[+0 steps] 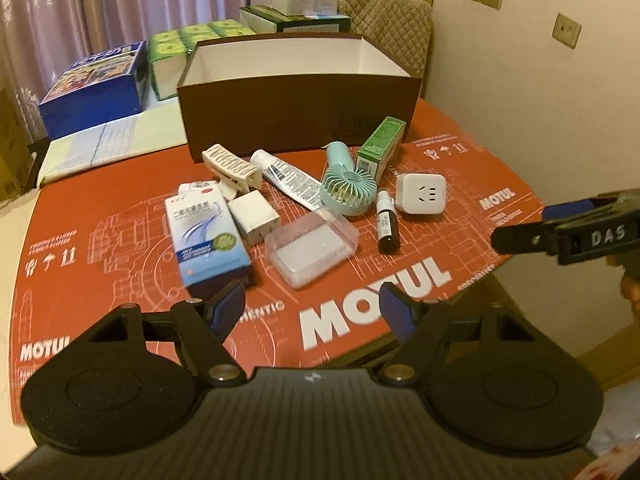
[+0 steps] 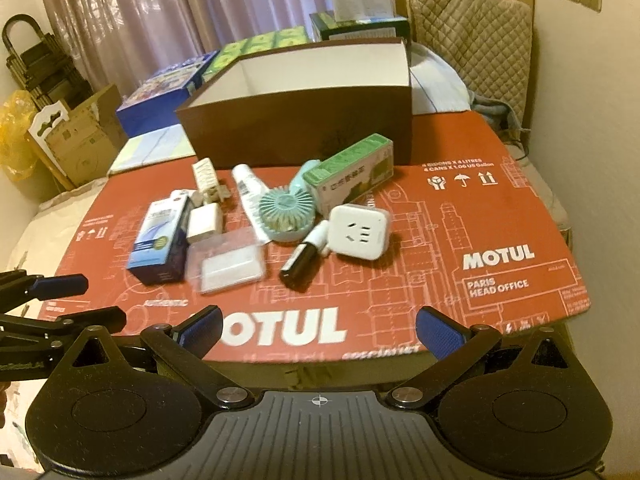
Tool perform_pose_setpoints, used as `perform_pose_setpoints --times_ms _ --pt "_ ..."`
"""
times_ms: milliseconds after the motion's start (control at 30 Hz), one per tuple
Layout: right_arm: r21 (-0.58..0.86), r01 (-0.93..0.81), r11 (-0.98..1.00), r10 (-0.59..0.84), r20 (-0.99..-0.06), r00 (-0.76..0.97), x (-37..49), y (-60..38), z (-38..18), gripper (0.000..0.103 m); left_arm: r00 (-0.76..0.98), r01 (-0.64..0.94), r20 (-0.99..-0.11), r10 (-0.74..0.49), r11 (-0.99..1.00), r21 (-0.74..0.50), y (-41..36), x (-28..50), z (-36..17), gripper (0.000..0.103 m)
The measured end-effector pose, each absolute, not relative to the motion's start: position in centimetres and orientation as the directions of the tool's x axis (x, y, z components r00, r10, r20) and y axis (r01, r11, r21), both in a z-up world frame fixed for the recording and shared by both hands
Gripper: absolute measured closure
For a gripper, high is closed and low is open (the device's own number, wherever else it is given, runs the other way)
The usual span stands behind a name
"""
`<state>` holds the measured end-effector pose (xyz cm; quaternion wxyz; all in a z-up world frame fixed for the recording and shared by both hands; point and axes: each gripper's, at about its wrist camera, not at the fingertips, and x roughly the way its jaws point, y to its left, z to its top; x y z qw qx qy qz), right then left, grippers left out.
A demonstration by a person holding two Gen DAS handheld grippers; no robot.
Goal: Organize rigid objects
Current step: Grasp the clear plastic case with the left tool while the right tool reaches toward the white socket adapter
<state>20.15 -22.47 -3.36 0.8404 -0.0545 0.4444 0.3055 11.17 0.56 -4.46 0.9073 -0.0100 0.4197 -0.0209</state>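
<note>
Clutter waiting on the red mat, nothing picked yet.

Both the left gripper (image 1: 312, 310) and right gripper (image 2: 319, 330) hover at the near edge of the table (image 2: 500, 216), jaws spread wide and empty. Beyond them lie a blue carton (image 1: 208, 236), clear case (image 1: 310, 246), dark bottle (image 1: 387, 220), mint fan (image 1: 347, 190) and white plug (image 1: 422, 192); farther back stands the open brown box (image 1: 298, 112), seemingly empty. Sorting looks about to start: next, close on a near item.

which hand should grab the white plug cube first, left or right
Right, probably. The plug cube lies on the right edge of the pile, nearest the right tongs, which are open and empty. The left tongs face the blue box on the opposite side.
</note>
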Motion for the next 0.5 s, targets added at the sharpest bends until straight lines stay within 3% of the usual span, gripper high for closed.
perform_pose_setpoints --times_ms 500 --pt "0.186 -0.479 0.858 0.399 -0.828 0.393 28.2 -25.8 -6.1 0.003 0.603 0.184 -0.795 -0.069 0.981 0.054 -0.9 20.1 -9.3 0.032"
